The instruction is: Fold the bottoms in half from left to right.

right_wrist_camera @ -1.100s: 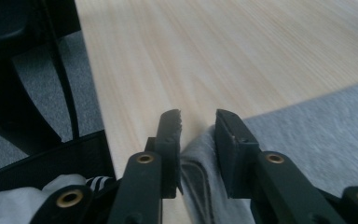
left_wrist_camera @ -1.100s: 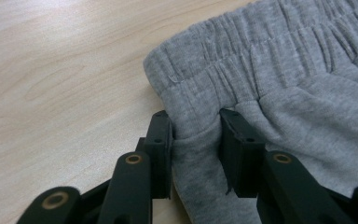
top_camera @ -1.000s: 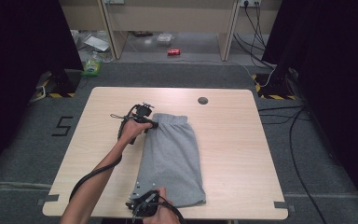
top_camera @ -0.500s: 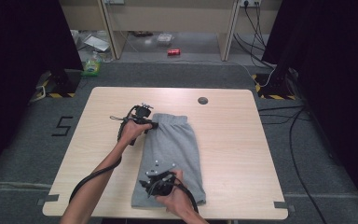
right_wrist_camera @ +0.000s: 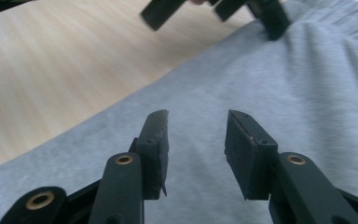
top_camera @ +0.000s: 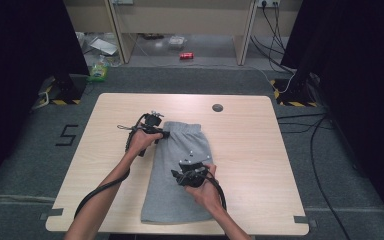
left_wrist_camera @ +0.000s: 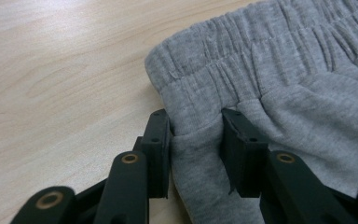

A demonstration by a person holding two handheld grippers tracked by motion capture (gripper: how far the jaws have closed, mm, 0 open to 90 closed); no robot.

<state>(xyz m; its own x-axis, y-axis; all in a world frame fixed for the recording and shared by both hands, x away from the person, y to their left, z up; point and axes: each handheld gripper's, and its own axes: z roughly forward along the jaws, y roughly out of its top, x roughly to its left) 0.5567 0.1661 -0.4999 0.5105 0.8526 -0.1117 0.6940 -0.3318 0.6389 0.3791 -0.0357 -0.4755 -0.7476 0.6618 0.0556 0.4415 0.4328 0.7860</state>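
Observation:
Grey shorts (top_camera: pixel 180 195) lie folded lengthwise on the wooden table (top_camera: pixel 250 145), waistband at the far end. My left gripper (top_camera: pixel 166 134) rests at the waistband's left corner. Its jaws (left_wrist_camera: pixel 193 114) straddle a strip of flat cloth (left_wrist_camera: pixel 284 70) just below the elastic, one jaw at the shorts' edge, without pinching it. My right gripper (top_camera: pixel 177 175) hovers over the middle of the shorts. Its jaws (right_wrist_camera: pixel 198 114) have just been opening, with nothing between them and grey cloth (right_wrist_camera: pixel 284 84) beneath. The left gripper (right_wrist_camera: pixel 209 25) shows ahead of it.
A round cable grommet (top_camera: pixel 218 107) sits near the table's far edge. Bare wood lies left and right of the shorts. On the floor beyond are a red can (top_camera: pixel 186 56), litter and cables (top_camera: pixel 300 120) at the right.
My right gripper has moved from the shorts' near hem up over their middle, rising a little, and its jaws have spread. The left gripper has stayed at the waistband.

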